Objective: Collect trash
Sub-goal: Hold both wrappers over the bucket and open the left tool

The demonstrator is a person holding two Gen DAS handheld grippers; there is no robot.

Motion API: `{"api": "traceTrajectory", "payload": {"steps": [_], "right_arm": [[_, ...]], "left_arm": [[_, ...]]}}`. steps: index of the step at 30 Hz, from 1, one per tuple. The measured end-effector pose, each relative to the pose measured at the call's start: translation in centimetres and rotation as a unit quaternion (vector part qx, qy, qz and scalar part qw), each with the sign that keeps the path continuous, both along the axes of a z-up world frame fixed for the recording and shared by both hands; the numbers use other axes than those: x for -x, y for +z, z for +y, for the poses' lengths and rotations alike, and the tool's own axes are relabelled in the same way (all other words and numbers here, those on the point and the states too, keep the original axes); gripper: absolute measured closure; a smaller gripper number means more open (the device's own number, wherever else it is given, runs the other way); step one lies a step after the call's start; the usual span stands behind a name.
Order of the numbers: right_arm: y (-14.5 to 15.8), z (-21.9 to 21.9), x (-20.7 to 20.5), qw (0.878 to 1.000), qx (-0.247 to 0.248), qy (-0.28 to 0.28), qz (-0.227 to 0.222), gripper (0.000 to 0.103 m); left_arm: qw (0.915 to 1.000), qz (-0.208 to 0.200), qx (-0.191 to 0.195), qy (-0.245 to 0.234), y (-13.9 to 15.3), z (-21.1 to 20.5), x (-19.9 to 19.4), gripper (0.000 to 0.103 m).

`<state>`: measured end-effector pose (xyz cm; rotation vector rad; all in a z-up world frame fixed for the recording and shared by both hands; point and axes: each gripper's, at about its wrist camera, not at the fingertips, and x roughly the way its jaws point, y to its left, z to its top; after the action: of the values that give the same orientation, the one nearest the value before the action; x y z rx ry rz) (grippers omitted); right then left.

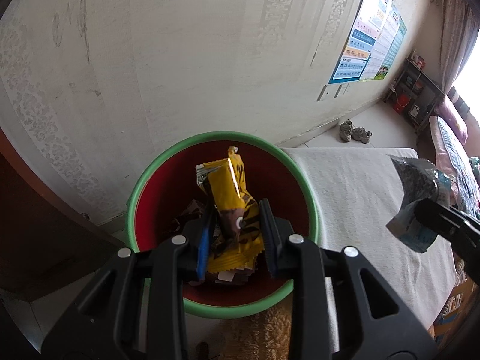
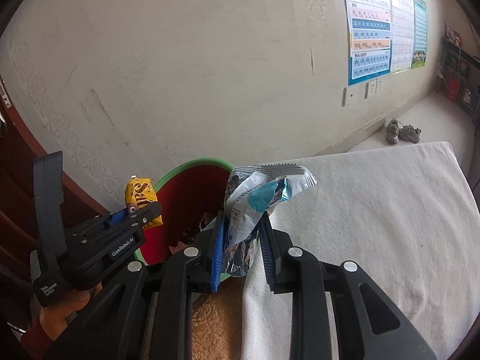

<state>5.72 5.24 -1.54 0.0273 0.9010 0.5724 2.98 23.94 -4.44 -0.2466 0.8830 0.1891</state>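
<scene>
Left wrist view: left gripper (image 1: 237,234) tilts down over the green-rimmed red bin (image 1: 309,207), jaws clamped on a yellow snack wrapper (image 1: 228,192) above more wrappers, probably brown ones, inside. Right gripper (image 1: 432,213) at the frame edge grips a blue-silver packet (image 1: 420,192) over the white mattress (image 1: 360,186). Right wrist view: right gripper (image 2: 240,240) angled down, closed on the blue-silver packet (image 2: 255,201) beside the bin (image 2: 192,186); a hand (image 2: 60,309) holds the left gripper (image 2: 144,213) with its yellow wrapper (image 2: 141,192). Shoes (image 2: 402,132) by the wall.

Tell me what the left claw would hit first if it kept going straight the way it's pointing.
Probably the wrappers piled in the red, green-rimmed plastic bin. The left claw, holding a yellow snack wrapper, points down into its mouth, though depth is hard to judge.
</scene>
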Motion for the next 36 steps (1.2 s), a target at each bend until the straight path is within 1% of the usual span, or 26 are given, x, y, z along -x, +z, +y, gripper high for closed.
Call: {"api": "traceTrajectory", "payload": {"steps": [12,24,36], "right_arm": [[-0.8,2.0,-0.2,1.0,0.011,0.016,0.005,0.08],[-1.8,4.0,-1.4,0.999,0.021,0.026,0.015,0.08],[-3.4,5.4,-2.3,0.998,0.032,0.042,0.031,0.08]], "left_arm": [[0.9999,0.005,0.003,0.01,-0.7,1.8,-0.3,0.075],[0.9997,0.017,0.001,0.015,-2.0,3.7,-1.3,0.075],[0.9994,0.027,0.001,0.02,-3.2,4.0,-2.3,0.075]]}}
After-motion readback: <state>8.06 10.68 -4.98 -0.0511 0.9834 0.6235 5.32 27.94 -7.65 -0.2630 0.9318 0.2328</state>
